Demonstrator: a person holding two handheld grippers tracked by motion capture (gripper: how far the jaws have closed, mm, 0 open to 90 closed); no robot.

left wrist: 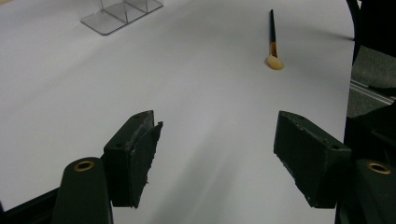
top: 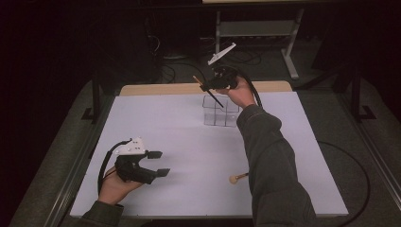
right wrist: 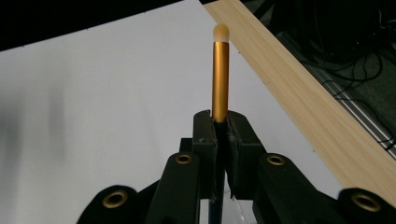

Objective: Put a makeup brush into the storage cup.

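We work on a white table (top: 156,118); the clear organizer (top: 220,111) stands near its far edge. Our right gripper (top: 206,86) clenches one makeup brush (right wrist: 220,70) above it, not yet inserted. Our left gripper (top: 158,163) gapes empty; another brush (top: 238,178) waits near the front edge.

My left gripper (top: 159,163) sits low by my near left side, jaws spread wide with nothing between the fingertips (left wrist: 140,154). My right arm stretches far forward, and its right gripper (top: 206,88) is raised, tilted, its jaws pinched tight together.
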